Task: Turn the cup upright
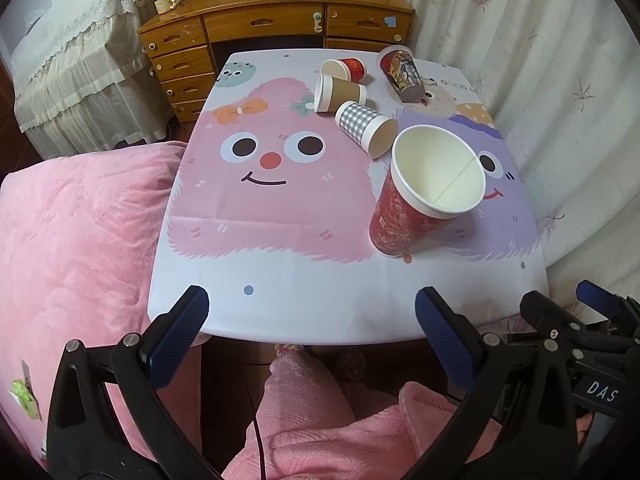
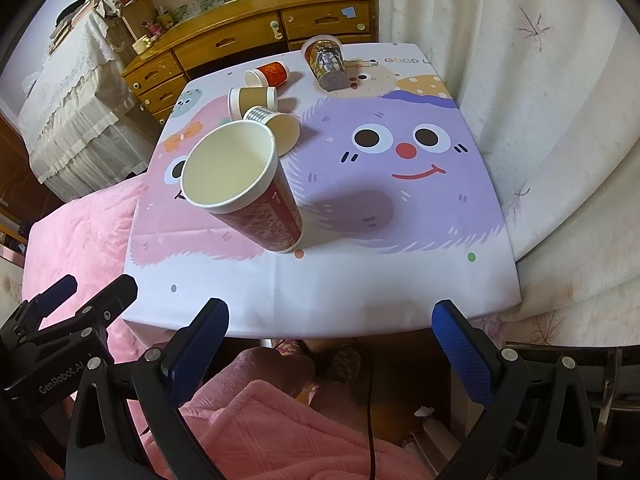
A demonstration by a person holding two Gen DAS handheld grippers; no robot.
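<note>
Red cup [image 1: 404, 216] upright, beyond spread left claw [image 1: 312, 320]

My left gripper [image 1: 310, 316] and right gripper [image 2: 330, 322] hang spread-jawed off the near edge of the table [image 1: 280, 300], whose front strip lies bare. The tall red cup [image 1: 416, 200] stands upright ahead. Behind it the checked cup [image 1: 366, 128], brown cup [image 1: 338, 94], small red cup [image 1: 344, 69] and dark printed cup [image 1: 402, 74] lie crowded together.

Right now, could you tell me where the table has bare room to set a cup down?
The pink face patch, left of the upright red cup, is free, and so is the purple face to its right. The white near edge is bare. The far side is crowded: checked cup, brown cup, small red cup, dark printed cup.
</note>
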